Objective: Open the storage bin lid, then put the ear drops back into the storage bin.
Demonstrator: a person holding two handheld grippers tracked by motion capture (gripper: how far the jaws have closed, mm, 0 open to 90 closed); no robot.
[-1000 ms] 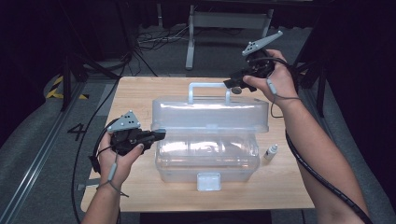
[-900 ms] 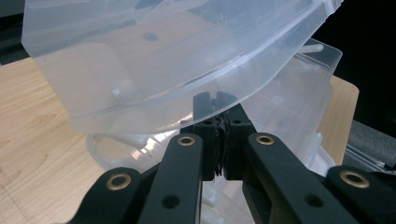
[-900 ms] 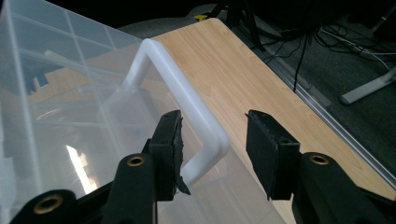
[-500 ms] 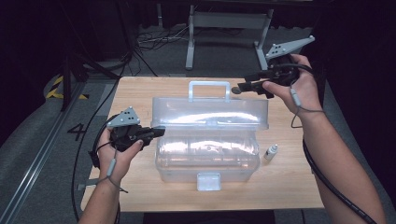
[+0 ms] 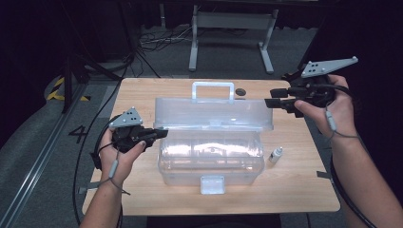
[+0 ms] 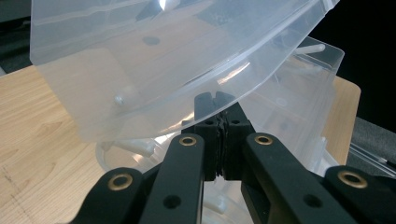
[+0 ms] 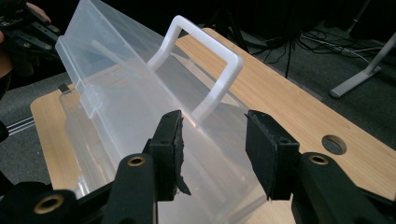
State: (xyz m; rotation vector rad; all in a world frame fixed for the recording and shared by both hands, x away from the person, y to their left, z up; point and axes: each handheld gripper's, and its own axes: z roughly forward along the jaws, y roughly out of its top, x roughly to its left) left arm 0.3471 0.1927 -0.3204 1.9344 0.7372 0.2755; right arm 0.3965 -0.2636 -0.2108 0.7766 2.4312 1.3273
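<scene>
At the left of the high view, the person's left hand (image 5: 116, 159) holds the left gripper (image 5: 161, 132) at the left end of a clear, see-through plastic toolbox (image 5: 211, 161) that sits in the middle of a light wooden table (image 5: 304, 190). In the left gripper view the two black jaws are pressed together, clenched on the thin lower edge of the box's transparent hinged lid (image 6: 154, 60), which stands raised and tilted back over the base.

In the high view the lid (image 5: 214, 114) is open, its white loop handle (image 5: 213, 88) pointing toward the far edge of the table. The base of the box is a rounded clear tub with a small whitish latch tab (image 5: 212, 184) at its near side. The glare on the plastic makes it hard to tell what, if anything, lies inside the tub.

Just right of the box, on the bare tabletop, stands a small white bottle with a dark cap (image 5: 275, 155), apart from the box wall. A round dark hole (image 5: 241, 91) sits in the table near the far edge, beside the handle.

At the right, the person's right hand (image 5: 332, 107) holds the right gripper (image 5: 268, 98) in the air near the right end of the lid. In the right gripper view its jaws are spread wide apart with nothing between them, and the lid (image 7: 140, 107) and white handle (image 7: 205, 60) lie beyond them.
</scene>
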